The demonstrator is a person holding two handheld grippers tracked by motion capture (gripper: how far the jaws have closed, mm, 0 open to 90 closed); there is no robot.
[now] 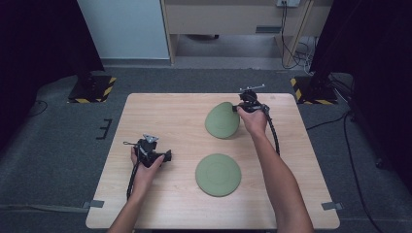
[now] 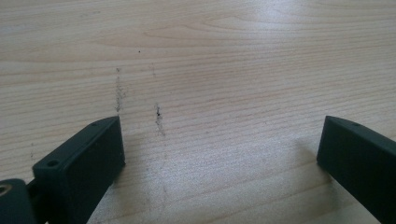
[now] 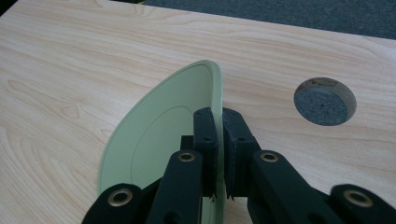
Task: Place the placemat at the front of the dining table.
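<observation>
Two pale green plates are on the wooden table (image 1: 160,116). One plate (image 1: 218,174) lies flat near the front middle. The other plate (image 1: 222,120) (image 3: 159,135) is tilted up on its edge at the back right, and my right gripper (image 1: 238,108) (image 3: 219,126) is shut on its rim, one jaw on each face. At the left, my left gripper (image 1: 168,156) (image 2: 219,140) rests low over bare wood, its jaws wide open with nothing between them.
A round cable hole (image 3: 324,101) pierces the tabletop just beyond the tilted plate. Grey carpet surrounds the table. Black stand bases with hazard tape (image 1: 92,87) (image 1: 311,90) sit behind the far corners.
</observation>
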